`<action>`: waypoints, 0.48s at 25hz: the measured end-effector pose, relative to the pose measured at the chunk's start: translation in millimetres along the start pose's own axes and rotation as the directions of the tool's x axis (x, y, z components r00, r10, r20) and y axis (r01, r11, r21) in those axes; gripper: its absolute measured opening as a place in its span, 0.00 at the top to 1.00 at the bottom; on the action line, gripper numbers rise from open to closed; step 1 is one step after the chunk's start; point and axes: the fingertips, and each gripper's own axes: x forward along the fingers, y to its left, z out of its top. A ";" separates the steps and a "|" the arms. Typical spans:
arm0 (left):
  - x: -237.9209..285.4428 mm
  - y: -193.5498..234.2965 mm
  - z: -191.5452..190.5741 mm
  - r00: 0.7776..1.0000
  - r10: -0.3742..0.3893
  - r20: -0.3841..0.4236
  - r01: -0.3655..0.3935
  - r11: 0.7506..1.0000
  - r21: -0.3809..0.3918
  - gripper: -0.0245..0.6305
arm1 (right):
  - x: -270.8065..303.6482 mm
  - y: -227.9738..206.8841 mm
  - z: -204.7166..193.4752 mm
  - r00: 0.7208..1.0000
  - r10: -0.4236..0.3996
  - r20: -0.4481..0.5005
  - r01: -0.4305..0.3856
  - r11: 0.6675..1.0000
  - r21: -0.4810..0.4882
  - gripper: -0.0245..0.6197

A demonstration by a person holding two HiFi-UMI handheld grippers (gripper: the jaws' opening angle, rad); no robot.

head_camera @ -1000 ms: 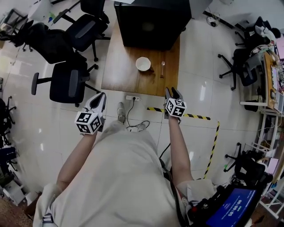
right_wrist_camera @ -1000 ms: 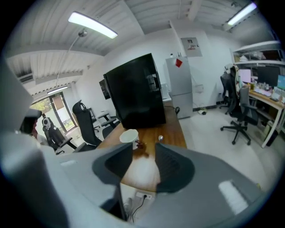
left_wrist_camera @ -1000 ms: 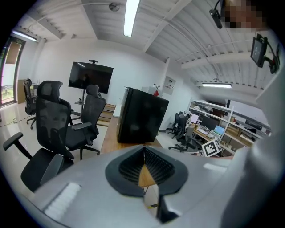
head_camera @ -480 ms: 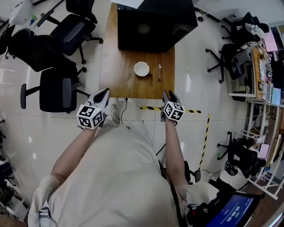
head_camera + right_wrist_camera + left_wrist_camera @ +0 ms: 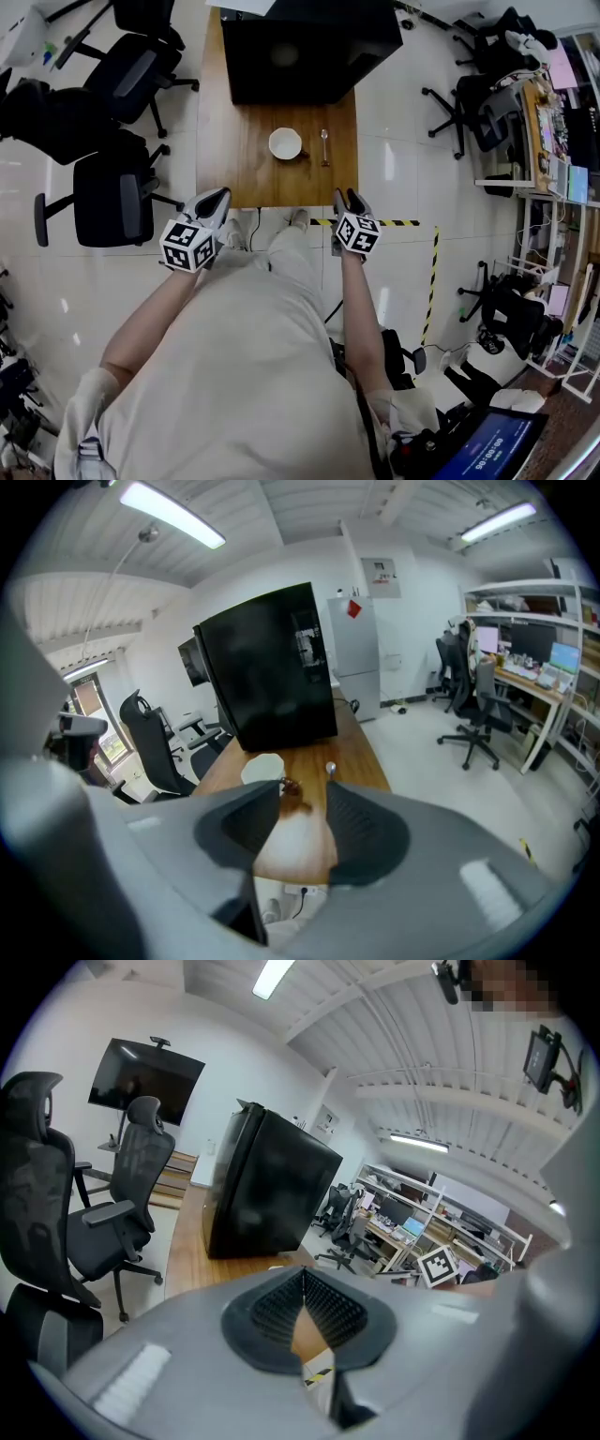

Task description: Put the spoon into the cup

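A white cup (image 5: 285,143) stands on the wooden table (image 5: 239,159), with a small spoon (image 5: 324,147) lying just to its right. Both grippers hover over the floor at the table's near edge, well short of them. My left gripper (image 5: 214,199) is shut, its pad tips touching with nothing between them (image 5: 302,1274); cup and spoon are hidden in its view. My right gripper (image 5: 347,199) is open and empty (image 5: 305,794). Past its jaws I see the cup (image 5: 263,768) and the spoon (image 5: 330,770).
A large black box (image 5: 295,47) fills the far half of the table. Black office chairs (image 5: 117,192) stand left of the table, more chairs (image 5: 478,122) to the right. Yellow-black tape (image 5: 412,223) marks the floor by my right gripper.
The person has stepped closer to the table. Both grippers now sit at its near edge; the left one came forward and dipped. The jaws look the same as before.
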 end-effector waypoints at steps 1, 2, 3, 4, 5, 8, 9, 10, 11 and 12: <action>2.8 -3.0 0.9 1.000 0.003 -0.002 -0.003 1.000 0.002 1.00 | 3.5 -3.2 -1.8 1.000 0.005 -0.008 -0.005 1.000 -0.001 0.71; 5.6 -5.1 1.9 1.000 0.010 -0.004 -0.010 1.000 0.003 1.00 | 7.9 -5.8 -2.9 1.000 0.012 -0.015 -0.012 1.000 -0.004 0.71; 8.2 -6.2 3.0 1.000 0.020 -0.005 -0.020 1.000 0.003 1.00 | 13.2 -7.9 -3.7 0.999 0.021 -0.024 -0.021 1.000 -0.010 0.71; 10.6 -6.6 4.0 0.999 0.033 -0.007 -0.033 0.999 0.003 1.00 | 19.1 -9.5 -4.5 0.999 0.031 -0.034 -0.032 0.999 -0.019 0.71; 12.7 -7.0 5.3 0.999 0.048 -0.009 -0.048 0.999 0.000 1.00 | 25.2 -11.1 -5.9 0.998 0.041 -0.047 -0.043 0.999 -0.030 0.71; 18.5 -12.4 11.2 0.996 0.090 -0.006 -0.090 0.996 -0.014 1.00 | 42.7 -17.7 -11.6 0.993 0.073 -0.096 -0.079 0.994 -0.070 0.71; 21.2 -15.2 13.4 0.995 0.101 -0.004 -0.101 0.995 -0.018 1.00 | 48.7 -20.6 -13.0 0.990 0.082 -0.112 -0.091 0.992 -0.084 0.72; 24.0 -17.9 15.3 0.994 0.111 -0.004 -0.111 0.994 -0.022 1.00 | 54.7 -23.2 -14.3 0.988 0.091 -0.128 -0.104 0.990 -0.097 0.72; 26.7 -20.4 17.0 0.993 0.121 -0.005 -0.121 0.992 -0.024 1.00 | 60.8 -25.1 -15.8 0.985 0.100 -0.144 -0.116 0.987 -0.107 0.71; 28.9 -22.5 18.5 0.991 0.130 -0.006 -0.130 0.991 -0.026 1.00 | 67.0 -26.2 -17.6 0.981 0.109 -0.159 -0.129 0.985 -0.115 0.71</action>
